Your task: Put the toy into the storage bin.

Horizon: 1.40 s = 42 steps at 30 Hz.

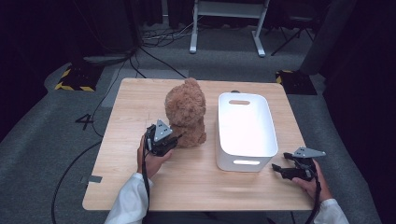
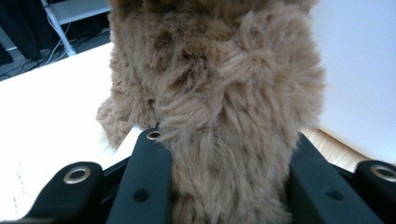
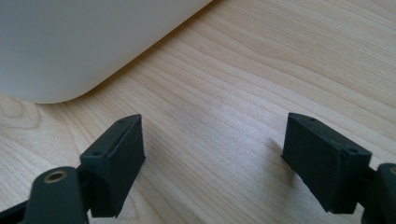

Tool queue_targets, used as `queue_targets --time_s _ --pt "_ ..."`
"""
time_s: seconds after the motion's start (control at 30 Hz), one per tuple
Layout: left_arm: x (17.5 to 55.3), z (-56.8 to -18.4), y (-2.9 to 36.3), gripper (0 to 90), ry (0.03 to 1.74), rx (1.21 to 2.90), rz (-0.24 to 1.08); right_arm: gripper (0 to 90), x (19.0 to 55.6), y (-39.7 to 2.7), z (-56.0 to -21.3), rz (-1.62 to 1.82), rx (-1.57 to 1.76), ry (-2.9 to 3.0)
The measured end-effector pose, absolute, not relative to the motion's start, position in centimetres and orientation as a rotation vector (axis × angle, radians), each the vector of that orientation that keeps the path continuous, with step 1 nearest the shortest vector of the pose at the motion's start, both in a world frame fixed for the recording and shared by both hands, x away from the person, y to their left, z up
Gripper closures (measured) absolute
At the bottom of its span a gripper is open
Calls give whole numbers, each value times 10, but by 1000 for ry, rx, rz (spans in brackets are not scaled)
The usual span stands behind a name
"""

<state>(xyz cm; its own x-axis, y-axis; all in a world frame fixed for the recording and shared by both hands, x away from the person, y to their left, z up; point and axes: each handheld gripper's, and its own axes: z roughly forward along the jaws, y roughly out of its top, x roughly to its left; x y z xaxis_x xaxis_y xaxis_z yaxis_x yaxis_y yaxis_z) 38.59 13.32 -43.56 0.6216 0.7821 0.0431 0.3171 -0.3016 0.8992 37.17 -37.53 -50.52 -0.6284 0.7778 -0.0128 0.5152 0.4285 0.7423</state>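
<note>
A brown plush teddy bear (image 1: 186, 112) sits upright on the wooden table (image 1: 126, 121), just left of a white plastic bin (image 1: 268, 121). My left gripper (image 1: 173, 140) is at the bear's lower left side, shut on it. In the left gripper view the bear's fur (image 2: 224, 84) bulges between both black jaws of my left gripper (image 2: 226, 140). My right gripper (image 1: 276, 169) hovers low by the bin's front right corner. Seen from the right gripper view, my right gripper (image 3: 212, 140) stands open, with bare wood between its jaws and the bin's wall (image 3: 70, 42) ahead at the left.
The bin's white side (image 2: 359, 70) rises just beyond the bear. Bare tabletop lies in front of the bear and the bin. Past the table's far edge, on the grey carpet, are cables and a white table frame (image 1: 226, 28).
</note>
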Motion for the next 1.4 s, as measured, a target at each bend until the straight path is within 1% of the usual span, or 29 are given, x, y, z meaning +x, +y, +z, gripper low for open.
queue_targets --time_s 0.43,0.9,1.4 --pt "376 -420 128 711 819 1855 640 205 372 -375 -505 1029 1107 2331" --pt "374 -404 127 712 791 1818 638 204 371 -375 -505 1027 1110 2329" --pt "371 -374 114 713 717 1795 650 204 371 -375 -505 1027 1109 2329"
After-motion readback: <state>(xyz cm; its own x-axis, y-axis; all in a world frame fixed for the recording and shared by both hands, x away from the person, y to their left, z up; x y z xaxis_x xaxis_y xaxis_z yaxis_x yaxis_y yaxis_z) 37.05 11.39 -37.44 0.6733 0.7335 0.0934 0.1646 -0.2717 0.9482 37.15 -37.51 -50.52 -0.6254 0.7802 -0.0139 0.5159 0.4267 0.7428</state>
